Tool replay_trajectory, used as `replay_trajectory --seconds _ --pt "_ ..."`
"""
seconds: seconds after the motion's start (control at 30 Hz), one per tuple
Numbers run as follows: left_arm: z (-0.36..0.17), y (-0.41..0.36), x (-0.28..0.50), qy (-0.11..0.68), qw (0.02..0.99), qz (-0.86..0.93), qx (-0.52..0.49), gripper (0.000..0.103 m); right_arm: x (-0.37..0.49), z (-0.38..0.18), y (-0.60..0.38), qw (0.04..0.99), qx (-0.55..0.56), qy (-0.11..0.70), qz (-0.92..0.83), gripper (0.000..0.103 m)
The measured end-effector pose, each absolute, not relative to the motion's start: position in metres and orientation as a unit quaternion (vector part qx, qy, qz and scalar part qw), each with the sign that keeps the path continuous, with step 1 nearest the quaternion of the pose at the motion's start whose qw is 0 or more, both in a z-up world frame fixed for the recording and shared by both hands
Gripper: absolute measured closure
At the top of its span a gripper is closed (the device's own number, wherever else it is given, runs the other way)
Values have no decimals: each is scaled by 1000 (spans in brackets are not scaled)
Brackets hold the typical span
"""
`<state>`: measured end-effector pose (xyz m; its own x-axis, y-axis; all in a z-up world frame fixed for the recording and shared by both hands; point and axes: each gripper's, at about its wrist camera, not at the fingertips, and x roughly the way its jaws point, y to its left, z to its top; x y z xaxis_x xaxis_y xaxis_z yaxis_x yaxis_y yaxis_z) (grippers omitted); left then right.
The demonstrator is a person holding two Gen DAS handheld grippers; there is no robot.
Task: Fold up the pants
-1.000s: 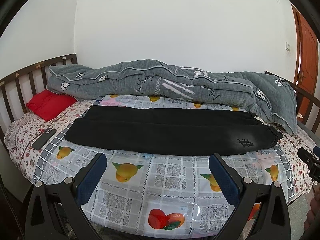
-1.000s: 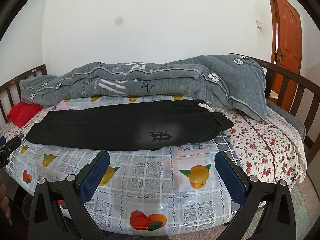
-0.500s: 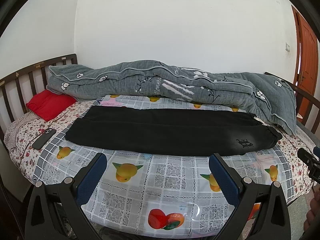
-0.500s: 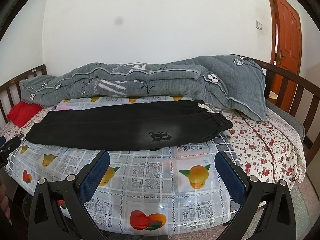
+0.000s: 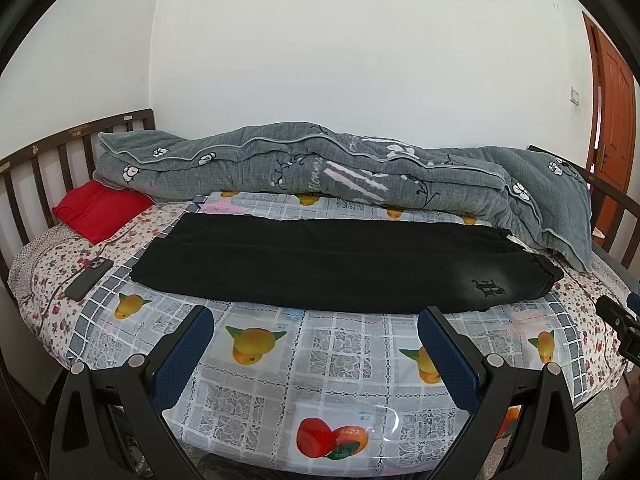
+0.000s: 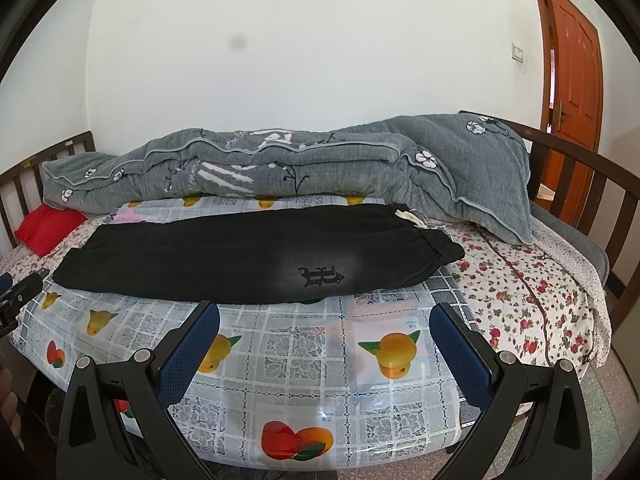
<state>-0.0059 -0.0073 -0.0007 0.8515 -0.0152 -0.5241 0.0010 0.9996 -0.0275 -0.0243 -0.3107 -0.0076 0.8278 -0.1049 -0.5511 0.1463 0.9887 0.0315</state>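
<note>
**Both grippers wait short of the pants**

The black pants lie across the middle of the frame, already doubled leg over leg, waistband at the right, on a fruit-print plastic sheet. The left gripper and the right gripper sit at the bottom of their views, jaws wide apart and holding nothing, well short of the cloth. The sheet looks slick, so I reckon a pinch could drag it along, or catch only the top layer. A phone lies near the cuffs at left

Black pants flat beyond spread claw
</note>
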Motion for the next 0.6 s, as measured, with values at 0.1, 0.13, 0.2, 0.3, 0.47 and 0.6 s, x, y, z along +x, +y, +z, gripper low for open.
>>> replay_trajectory --seconds 0.1,0.13,0.2,0.3,0.47,0.6 --pt "-1 -8 -6 273 962 -6 -14 0 -25 -6 -311 955 36 286 -66 0" --pt "-1 -8 -6 273 962 -6 -14 0 -24 -5 -310 955 37 286 -65 0" --pt "0 -8 -7 273 962 -6 -14 0 -25 -6 -310 955 36 285 -66 0" --pt "0 -8 -7 273 962 -6 -14 0 -25 -6 -310 955 36 285 -66 0" --pt "0 -7 -7 273 962 -6 -15 0 -25 -6 -310 956 36 285 -66 0" --pt "0 -7 -7 273 962 -6 -15 0 -25 -5 -308 956 35 285 -66 0"
